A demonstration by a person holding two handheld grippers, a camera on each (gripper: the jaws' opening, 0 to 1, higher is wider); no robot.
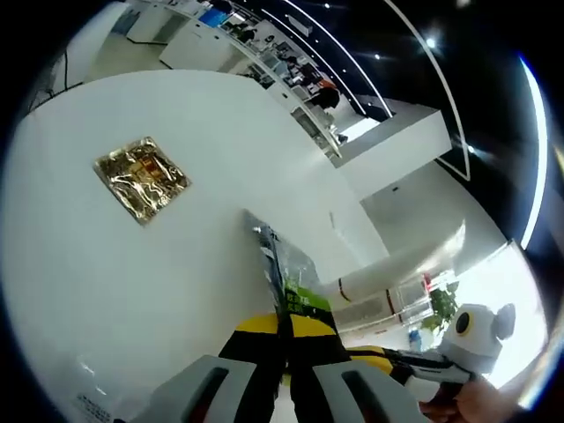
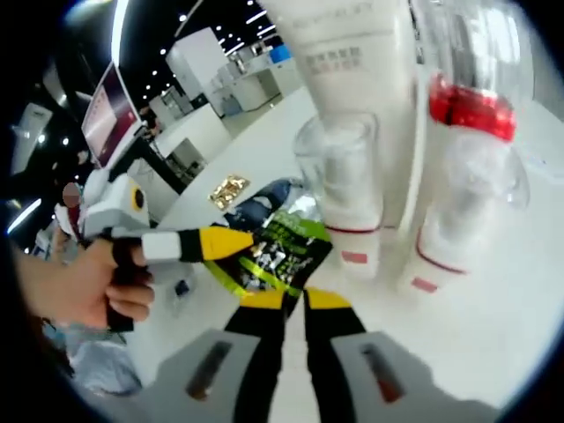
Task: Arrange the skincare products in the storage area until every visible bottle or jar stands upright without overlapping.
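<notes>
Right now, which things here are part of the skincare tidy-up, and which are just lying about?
Part of the job:
- white tube
- clear red-banded bottle
- clear cap
- green sachet, pinched by both tools

Lying about:
- gold foil packet on the white table

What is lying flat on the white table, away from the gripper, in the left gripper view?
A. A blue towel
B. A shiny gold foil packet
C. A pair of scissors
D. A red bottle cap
B: a crinkled gold foil packet lies alone on the white table, well apart from the left gripper, which pinches a green-labelled sachet.
</notes>
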